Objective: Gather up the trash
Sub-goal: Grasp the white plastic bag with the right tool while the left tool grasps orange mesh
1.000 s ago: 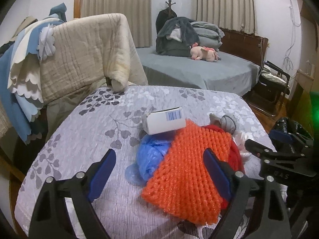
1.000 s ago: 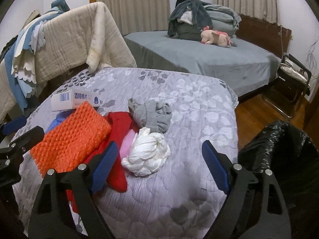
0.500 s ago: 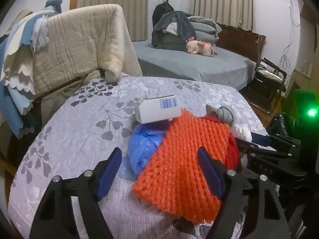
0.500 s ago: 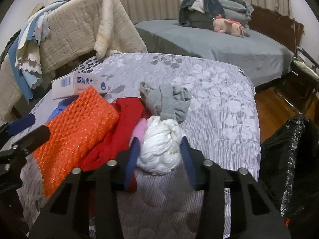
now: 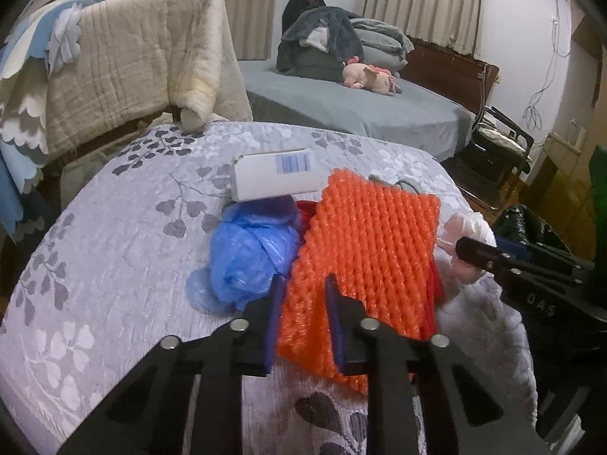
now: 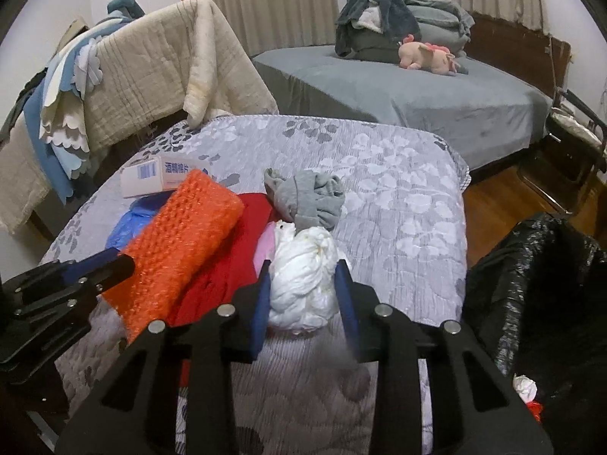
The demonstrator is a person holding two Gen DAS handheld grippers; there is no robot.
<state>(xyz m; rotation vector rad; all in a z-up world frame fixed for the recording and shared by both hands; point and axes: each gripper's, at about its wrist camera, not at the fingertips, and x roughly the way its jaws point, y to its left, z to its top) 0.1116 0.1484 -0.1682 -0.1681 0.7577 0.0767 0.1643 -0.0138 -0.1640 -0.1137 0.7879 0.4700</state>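
Note:
A pile of trash lies on the grey floral table (image 5: 114,235). My left gripper (image 5: 301,303) is shut on the near edge of the orange bubble-wrap sheet (image 5: 364,242), which also shows in the right wrist view (image 6: 182,242). My right gripper (image 6: 303,295) is shut on the white crumpled plastic bag (image 6: 303,276). A blue plastic bag (image 5: 246,254), a white box with a barcode (image 5: 273,178), a red sheet (image 6: 227,265) and a grey cloth (image 6: 311,201) lie in the same pile.
A black trash bag (image 6: 531,288) stands open at the table's right, with scraps inside. A chair draped with beige and blue blankets (image 5: 125,64) stands behind the table's left. A grey bed (image 6: 417,87) lies beyond. A dark chair (image 5: 497,144) is at the far right.
Both grippers went from wide open to closed: the left onto the orange bubble wrap's near edge, the right onto the white bag. Both moved forward toward the pile.

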